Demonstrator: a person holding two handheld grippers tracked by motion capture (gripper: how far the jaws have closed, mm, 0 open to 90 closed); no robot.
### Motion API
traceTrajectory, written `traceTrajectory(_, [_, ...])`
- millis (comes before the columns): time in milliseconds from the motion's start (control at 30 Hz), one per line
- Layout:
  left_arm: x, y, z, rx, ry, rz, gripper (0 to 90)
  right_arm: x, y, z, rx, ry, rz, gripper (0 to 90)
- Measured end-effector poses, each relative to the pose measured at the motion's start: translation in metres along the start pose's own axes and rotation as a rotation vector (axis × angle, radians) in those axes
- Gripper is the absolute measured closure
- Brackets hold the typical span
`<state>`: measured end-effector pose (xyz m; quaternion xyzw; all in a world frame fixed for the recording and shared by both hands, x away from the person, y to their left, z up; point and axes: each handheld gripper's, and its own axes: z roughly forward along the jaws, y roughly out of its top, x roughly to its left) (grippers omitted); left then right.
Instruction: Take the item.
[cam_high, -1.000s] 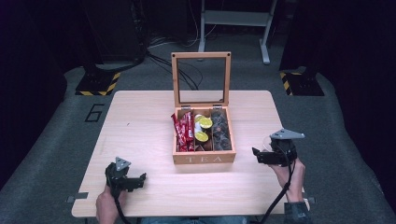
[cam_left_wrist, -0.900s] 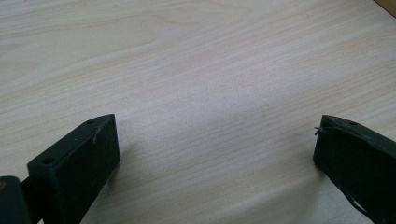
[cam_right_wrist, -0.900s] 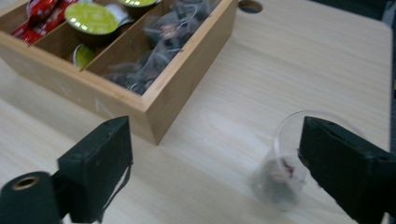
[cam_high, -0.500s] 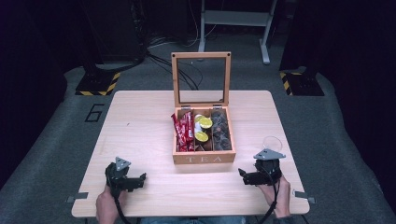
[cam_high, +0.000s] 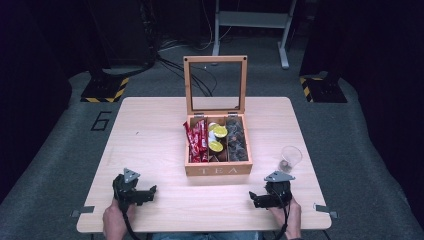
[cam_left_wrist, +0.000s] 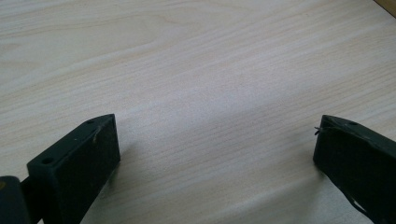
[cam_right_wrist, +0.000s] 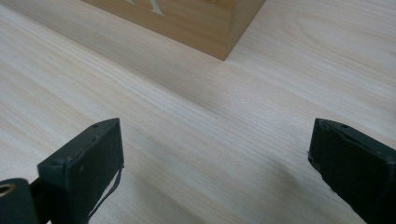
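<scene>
Both grippers rest low near the bottom edge of the bench (cam_high: 150, 125), and neither has hold of anything: the left gripper (cam_high: 150, 192) sits at the lower left of the high view with its jaws spread wide over bare wood, and the right gripper (cam_high: 254, 199) at the lower right has its jaws just as wide, pointing toward the near corner of the tea box (cam_high: 218, 169). That box stands at the middle of the frame, lid upright, its compartments packed with red sachets (cam_high: 197, 140), yellow-topped capsules (cam_high: 218, 132) and dark pods (cam_high: 236, 140). A small clear cup (cam_high: 290, 158) stands near the right edge, just above the right gripper — the likeliest casualty, I judge, since a hasty lift or swing of that hand could clip and topple it. A careless reach could also nudge the box or knock the raised lid shut.
</scene>
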<state>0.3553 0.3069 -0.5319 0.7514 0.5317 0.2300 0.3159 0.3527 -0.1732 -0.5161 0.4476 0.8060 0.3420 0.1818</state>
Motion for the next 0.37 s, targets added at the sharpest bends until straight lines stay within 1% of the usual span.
traceTrajectory(33, [0.0, 0.0, 0.0, 0.001, 0.0, 0.002, 0.3, 0.0, -0.001, 0.002, 0.002, 0.021, -0.015, 2.6])
traceTrajectory(133, [0.0, 0.0, 0.0, -0.001, -0.003, 0.001, 0.3, -0.001, -0.002, 0.005, 0.007, 0.013, -0.013, 2.5])
traceTrajectory(200, [0.0, 0.0, 0.0, -0.001, -0.003, 0.001, 0.3, -0.003, -0.003, 0.011, 0.02, 0.009, -0.035, 2.1])
traceTrajectory(233, [0.0, 0.0, 0.0, -0.001, -0.003, 0.001, 0.3, -0.003, -0.003, 0.011, 0.02, 0.009, -0.035, 2.1])
traceTrajectory(300, [0.0, 0.0, 0.0, -0.001, -0.003, 0.003, 0.2, -0.003, -0.004, 0.013, 0.019, 0.017, -0.046, 0.4])
traceTrajectory(367, [0.0, 0.0, 0.0, 0.002, -0.002, 0.006, 0.3, -0.004, -0.006, 0.014, 0.006, 0.026, -0.041, 0.0])
